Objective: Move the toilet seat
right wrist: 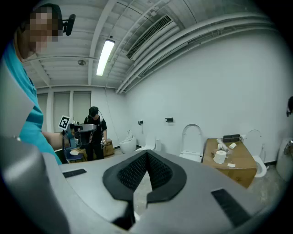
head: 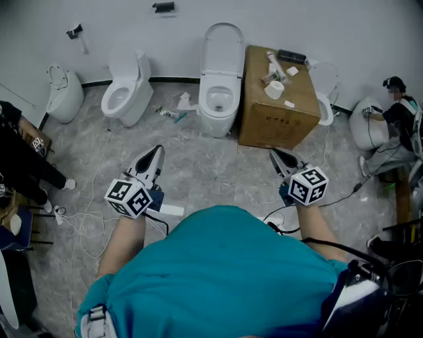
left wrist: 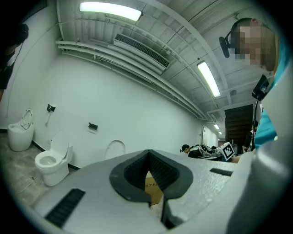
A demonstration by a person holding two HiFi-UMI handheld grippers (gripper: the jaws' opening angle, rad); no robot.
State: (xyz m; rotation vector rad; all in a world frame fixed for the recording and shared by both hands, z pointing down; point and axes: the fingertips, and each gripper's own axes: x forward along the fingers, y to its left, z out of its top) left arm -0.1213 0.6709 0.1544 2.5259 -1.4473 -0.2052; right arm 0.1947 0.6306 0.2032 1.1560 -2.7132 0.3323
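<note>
White toilet seat (head: 221, 47) stands raised on the middle toilet (head: 218, 109), just left of the cardboard box (head: 277, 105). Floor cables (head: 86, 218) show only in head view, the ceiling lamp (left wrist: 110, 11) only in gripper views. Left gripper (head: 153, 160) and right gripper (head: 282, 157): both clenched, empty, well short of the seat. At least four toilets, one box.

The toilet (head: 219, 105) and its raised toilet seat (head: 222, 46) showed a smooth, glossy white finish, and the floor (head: 198, 165) was smooth grey marbled tile. The box (head: 274, 112) beside the toilet was matt brown cardboard. The left gripper (left wrist: 149, 151) and right gripper (right wrist: 147, 153) had matt, finely grained grey plastic shells with black ribbed rubber-like pads (right wrist: 132, 172); the person's shirt (head: 225, 277) was teal cloth.
</note>
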